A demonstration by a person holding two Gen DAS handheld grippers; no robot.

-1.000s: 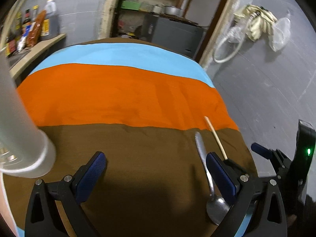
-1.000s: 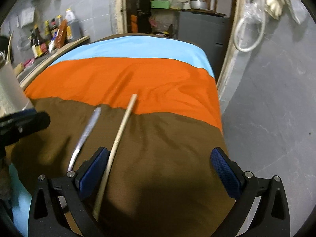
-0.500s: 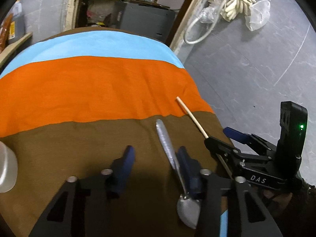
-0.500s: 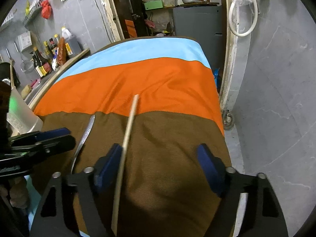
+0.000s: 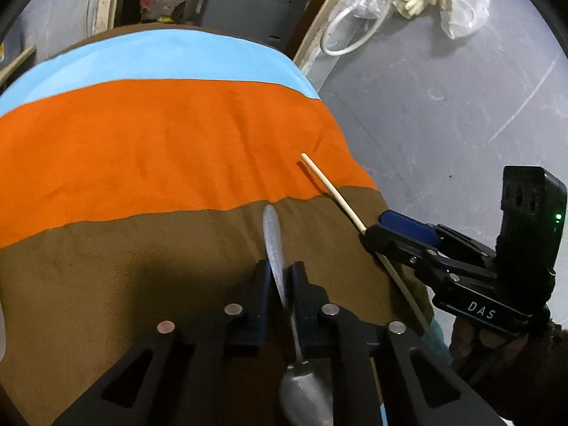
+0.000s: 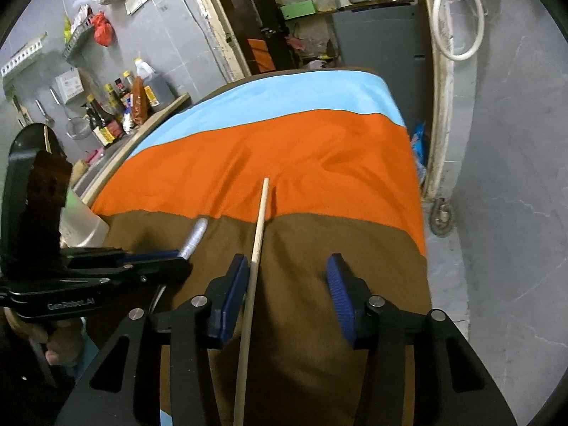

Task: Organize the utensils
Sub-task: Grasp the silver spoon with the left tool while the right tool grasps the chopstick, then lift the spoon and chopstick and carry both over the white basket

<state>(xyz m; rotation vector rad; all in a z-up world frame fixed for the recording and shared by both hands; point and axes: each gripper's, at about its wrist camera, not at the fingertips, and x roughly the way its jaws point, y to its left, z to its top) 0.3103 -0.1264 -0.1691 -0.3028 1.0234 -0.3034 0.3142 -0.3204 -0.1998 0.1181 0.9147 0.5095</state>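
Observation:
A metal spoon (image 5: 274, 245) lies on the brown band of the striped cloth (image 5: 159, 149), bowl toward me. My left gripper (image 5: 280, 280) is shut on the spoon's handle; the handle tip also shows in the right wrist view (image 6: 193, 239). A wooden chopstick (image 6: 255, 248) lies beside it, across the brown and orange bands. My right gripper (image 6: 287, 277) is open, with the chopstick against the inner side of its left finger (image 6: 234, 284). The chopstick also shows in the left wrist view (image 5: 332, 191).
A white cylindrical container (image 6: 83, 227) stands at the table's left, behind my left gripper. Bottles (image 6: 120, 113) line a shelf at the far left. The table's right edge drops to a grey floor (image 6: 497, 213). A grey cabinet (image 6: 376, 42) stands behind the table.
My left gripper moved right over the spoon and closed on its handle. My right gripper narrowed and came down around the chopstick.

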